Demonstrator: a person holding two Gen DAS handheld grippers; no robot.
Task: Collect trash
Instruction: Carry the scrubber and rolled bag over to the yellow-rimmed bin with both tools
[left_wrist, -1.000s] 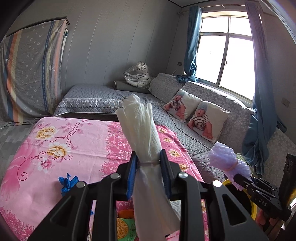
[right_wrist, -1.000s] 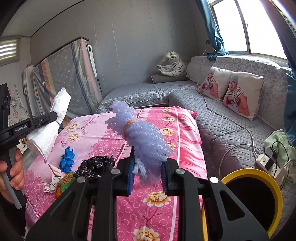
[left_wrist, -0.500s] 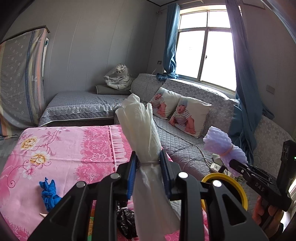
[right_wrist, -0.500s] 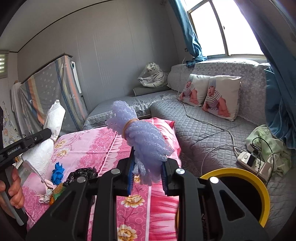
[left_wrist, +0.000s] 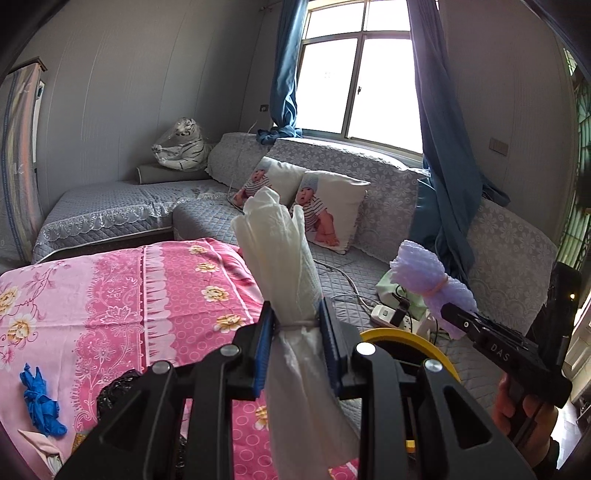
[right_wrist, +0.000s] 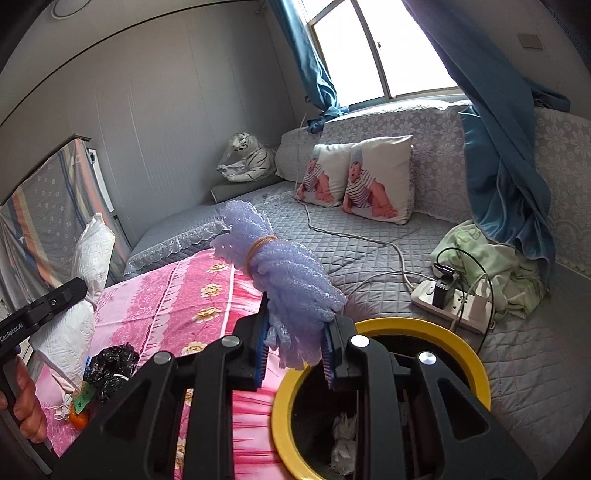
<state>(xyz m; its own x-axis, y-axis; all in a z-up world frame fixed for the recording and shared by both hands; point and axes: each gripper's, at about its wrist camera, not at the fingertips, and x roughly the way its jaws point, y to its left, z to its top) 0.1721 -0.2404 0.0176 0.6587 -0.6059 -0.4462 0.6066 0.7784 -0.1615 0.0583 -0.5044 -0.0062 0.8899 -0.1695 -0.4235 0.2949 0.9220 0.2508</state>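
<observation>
Left gripper pinches a banded roll of white paper towel that stands upright between its blue pads; the right gripper pinches a purple foam-net bundle tied with an orange rubber band. The yellow-rimmed bin sits at 5 o'clock of the right gripper, crumpled paper visible inside. On the pink floral bench, a blue glove and a black bag lie at 8 o'clock.
</observation>
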